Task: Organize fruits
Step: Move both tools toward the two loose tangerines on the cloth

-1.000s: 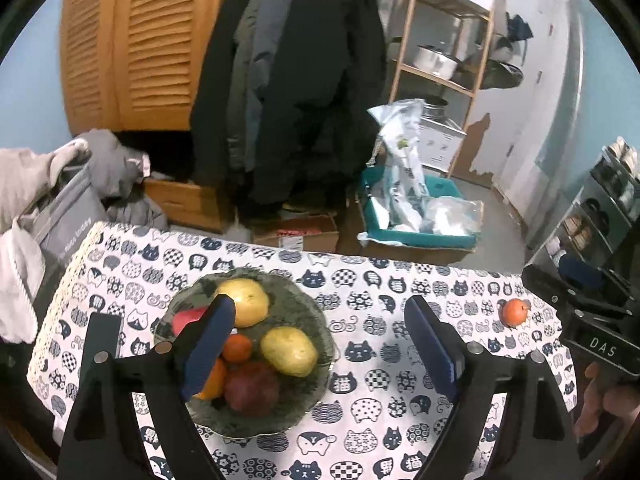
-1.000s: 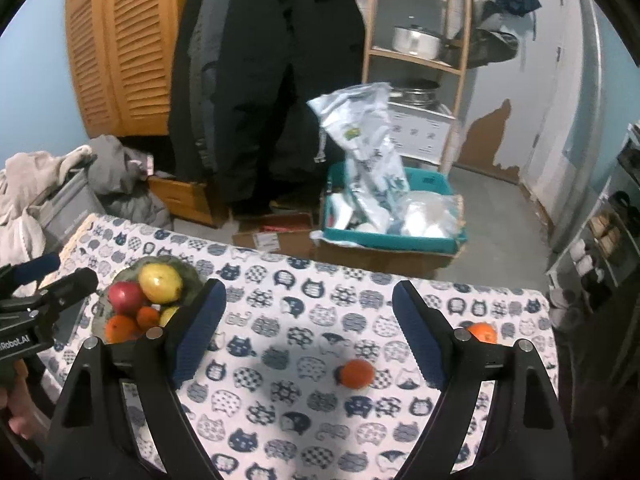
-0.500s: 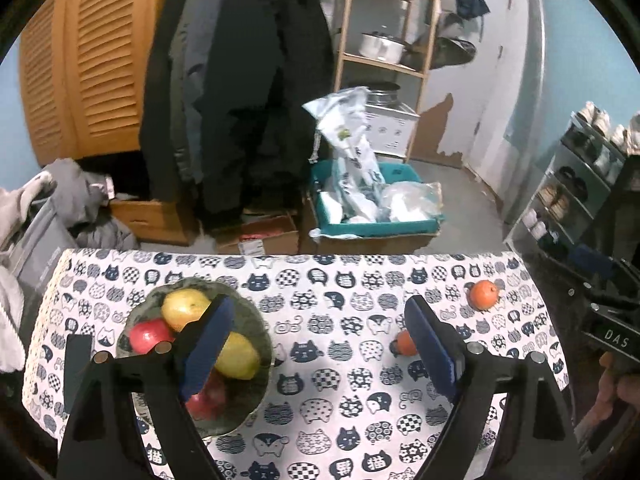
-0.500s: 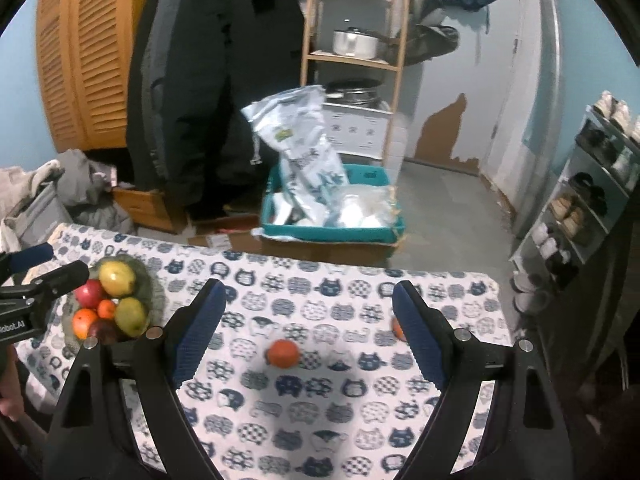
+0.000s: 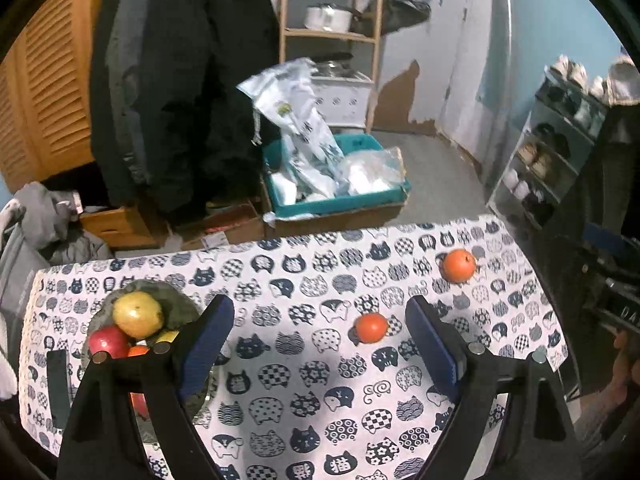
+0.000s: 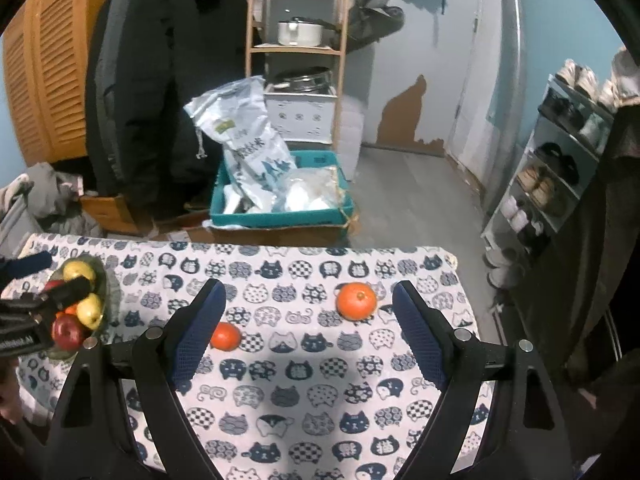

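**Two oranges left to bowl up**

On the table (image 6: 400, 420), with its cat-print cloth, two oranges sit loose while the rest of the fruit is piled in a bowl (image 5: 182, 304) at the left of both views.

Right gripper (image 6: 308, 332) is wide open and holding nothing. Big orange (image 6: 357, 301) sits upper middle of the right wrist view, between the jaws but further out, nothing touching it. Small orange (image 6: 225, 336) is just beside the left jaw's tip.

Left gripper (image 5: 320, 344) is also spread wide and empty. In its view the small orange (image 5: 371, 327) is inside the gap, nearer the right jaw, and the big one (image 5: 459, 265) is off toward the upper right. Bowl is half hidden behind the left jaw, holding a pear (image 5: 138, 314), an apple (image 5: 108, 342) and more.

Handling guess: oranges are firm, light and round, so they'll roll if nudged from one side. I'd pinch across the widest part, jaws level. Skin looks grippy enough, and no need to squeeze hard.

Readable writing: only fragments, "DA" on the other gripper at the right edge of the left view. Sack on the floor has print too blurry to read.
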{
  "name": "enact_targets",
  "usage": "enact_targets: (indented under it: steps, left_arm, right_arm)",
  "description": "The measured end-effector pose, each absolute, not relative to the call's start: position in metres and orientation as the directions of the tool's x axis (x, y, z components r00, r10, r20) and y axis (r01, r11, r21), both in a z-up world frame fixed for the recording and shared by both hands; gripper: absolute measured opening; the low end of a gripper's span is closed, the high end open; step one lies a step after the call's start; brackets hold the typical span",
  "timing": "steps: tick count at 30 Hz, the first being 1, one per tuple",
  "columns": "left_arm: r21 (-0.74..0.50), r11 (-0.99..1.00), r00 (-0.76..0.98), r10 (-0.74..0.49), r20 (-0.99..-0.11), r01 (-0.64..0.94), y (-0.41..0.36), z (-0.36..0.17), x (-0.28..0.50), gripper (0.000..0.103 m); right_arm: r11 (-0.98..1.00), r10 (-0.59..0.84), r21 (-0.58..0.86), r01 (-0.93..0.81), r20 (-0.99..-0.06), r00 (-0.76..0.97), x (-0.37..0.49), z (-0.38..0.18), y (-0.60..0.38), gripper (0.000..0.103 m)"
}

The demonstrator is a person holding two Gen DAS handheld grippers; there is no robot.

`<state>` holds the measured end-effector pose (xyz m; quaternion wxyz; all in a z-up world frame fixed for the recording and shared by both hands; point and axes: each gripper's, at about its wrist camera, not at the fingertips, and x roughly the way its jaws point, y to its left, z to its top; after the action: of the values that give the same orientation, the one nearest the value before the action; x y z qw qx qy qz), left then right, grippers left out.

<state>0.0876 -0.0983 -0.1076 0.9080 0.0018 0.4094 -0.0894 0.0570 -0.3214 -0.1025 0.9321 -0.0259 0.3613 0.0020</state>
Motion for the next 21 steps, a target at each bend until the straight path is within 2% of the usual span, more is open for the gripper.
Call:
enact_targets:
  steps: [10, 21]
  left_arm:
    - [-0.039, 0.978, 0.572, -0.152, -0.806, 0.205, -0.134, -0.150, 0.105, 0.089]
    - [-0.085, 0.976, 0.439, -0.168, -0.883, 0.201, -0.156, -0.212, 0.136, 0.089]
  right_arm:
    - [0.999, -0.034, -0.018, 0.030, -0.734, 0.678, 0.069, -0.134, -0.351, 0.084]
    - [0.998, -0.035, 0.005, 0.067, -0.815, 0.578, 0.090, -0.186, -0.373, 0.084]
